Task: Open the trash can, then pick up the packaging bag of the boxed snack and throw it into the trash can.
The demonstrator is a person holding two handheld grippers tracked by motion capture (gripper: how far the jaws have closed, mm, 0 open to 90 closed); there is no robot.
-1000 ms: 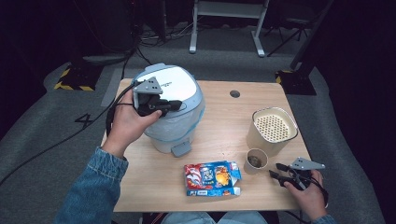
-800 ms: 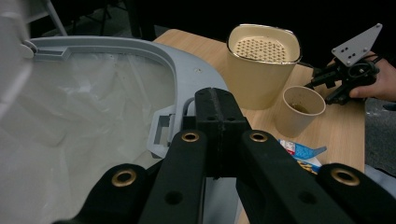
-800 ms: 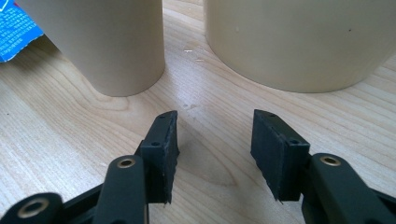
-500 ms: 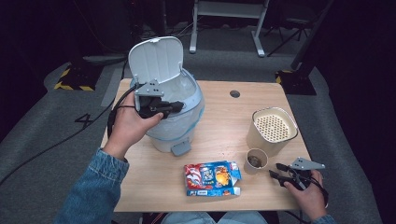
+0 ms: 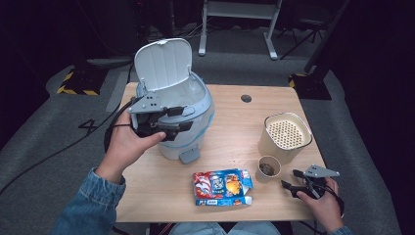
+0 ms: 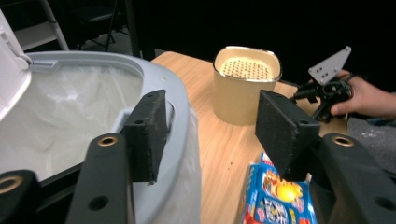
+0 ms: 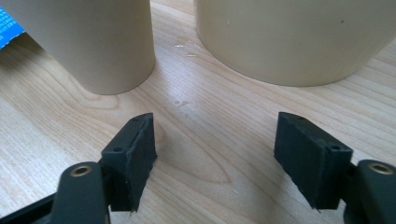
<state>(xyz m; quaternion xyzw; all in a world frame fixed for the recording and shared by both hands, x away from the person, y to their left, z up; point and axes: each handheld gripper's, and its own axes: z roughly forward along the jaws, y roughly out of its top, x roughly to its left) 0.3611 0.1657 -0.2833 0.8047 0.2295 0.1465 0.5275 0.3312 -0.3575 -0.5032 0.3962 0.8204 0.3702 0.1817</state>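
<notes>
A pale blue bin stands at the table's left with its white lid raised and a clear bag lining it. My left gripper hovers at the bin's front rim. Its jaws have just been opening and stand open with nothing between them. Near the front right edge my right gripper lies low over the wood, just short of a paper cup. Its jaws have also just been opening and are open over bare wood, with the cup ahead to their left.
A beige container with a perforated top stands behind the cup. A blue and red snack box lies flat at the front middle of the wooden table. Cables trail off the left edge.
The bin's lid has flipped up from shut to fully raised. My left gripper has drawn back a little from the lid toward the front rim, its jaws now apart. The right hand stays put.
</notes>
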